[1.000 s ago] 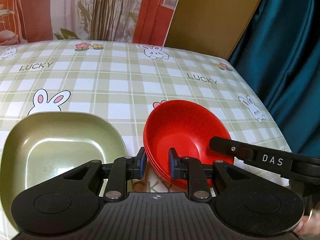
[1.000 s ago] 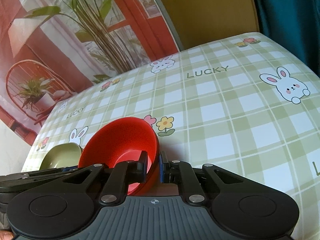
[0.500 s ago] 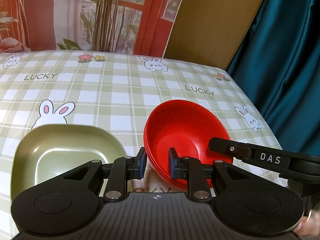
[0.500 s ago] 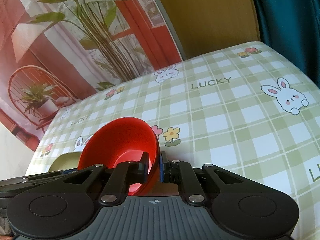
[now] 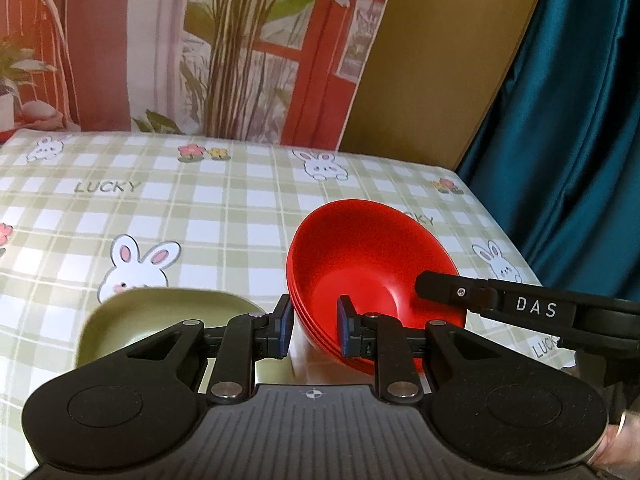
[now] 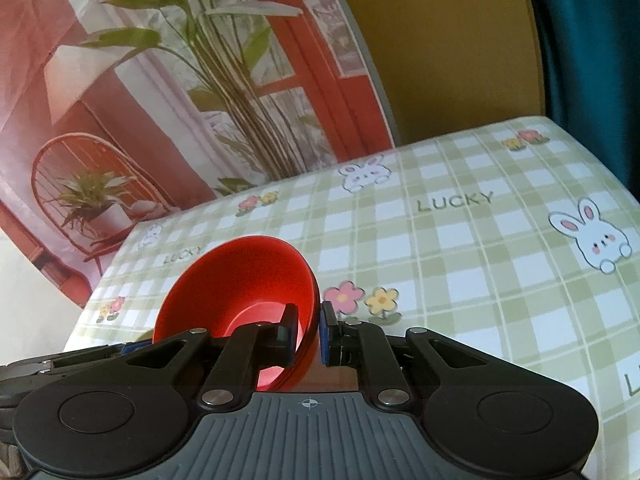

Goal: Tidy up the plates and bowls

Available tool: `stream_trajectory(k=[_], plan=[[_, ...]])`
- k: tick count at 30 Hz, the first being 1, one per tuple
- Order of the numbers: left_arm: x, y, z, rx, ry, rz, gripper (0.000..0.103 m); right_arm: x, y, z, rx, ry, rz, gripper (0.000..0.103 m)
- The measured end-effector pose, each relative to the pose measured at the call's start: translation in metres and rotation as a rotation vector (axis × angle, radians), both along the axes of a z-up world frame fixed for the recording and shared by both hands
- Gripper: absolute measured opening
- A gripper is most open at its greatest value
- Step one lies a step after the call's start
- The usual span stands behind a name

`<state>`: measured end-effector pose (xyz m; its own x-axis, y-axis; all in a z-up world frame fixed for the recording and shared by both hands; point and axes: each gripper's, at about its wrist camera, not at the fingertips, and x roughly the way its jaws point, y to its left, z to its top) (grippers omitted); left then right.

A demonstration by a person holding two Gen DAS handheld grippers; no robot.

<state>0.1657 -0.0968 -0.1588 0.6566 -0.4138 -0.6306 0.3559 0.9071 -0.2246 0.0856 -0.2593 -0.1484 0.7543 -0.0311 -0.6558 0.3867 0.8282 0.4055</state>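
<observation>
glossy red bowls [image 5: 372, 272] (nested) clamped by left tool [image 5: 311, 326] and right tool [image 6: 308, 330].

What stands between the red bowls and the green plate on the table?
Nothing visible. Both grippers, left and right, are shut on the rim of the red bowls, one on each side. The green plate lies just to their left, with only bare tablecloth between, partly hidden by the left gripper.

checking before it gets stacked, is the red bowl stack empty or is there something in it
Empty: the top of the red bowl stack shows a bare red inside in both wrist views, apart from one claw finger on each side gripping its rim.
</observation>
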Motion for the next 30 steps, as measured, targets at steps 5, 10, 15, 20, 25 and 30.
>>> stream_trajectory(k=[5,10,15,20,25,30], plan=[[0.000,0.012,0.014,-0.012,-0.028,0.012,0.023,0.008,0.011,0.010,-0.012,-0.013,0.021,0.012],[-0.005,0.028,0.023,-0.020,-0.046,0.024,0.023,0.017,0.026,0.017,-0.020,-0.017,0.046,0.012],[-0.009,0.044,0.029,-0.038,-0.058,0.046,0.023,0.023,0.043,0.023,-0.026,-0.018,0.068,0.012],[-0.019,0.061,0.031,-0.041,-0.073,0.069,0.023,0.027,0.062,0.027,-0.040,-0.018,0.097,0.012],[-0.025,0.079,0.028,-0.042,-0.070,0.091,0.023,0.032,0.081,0.025,-0.040,-0.005,0.130,0.012],[-0.029,0.092,0.022,-0.039,-0.051,0.109,0.023,0.037,0.095,0.020,-0.045,0.014,0.152,0.012]])
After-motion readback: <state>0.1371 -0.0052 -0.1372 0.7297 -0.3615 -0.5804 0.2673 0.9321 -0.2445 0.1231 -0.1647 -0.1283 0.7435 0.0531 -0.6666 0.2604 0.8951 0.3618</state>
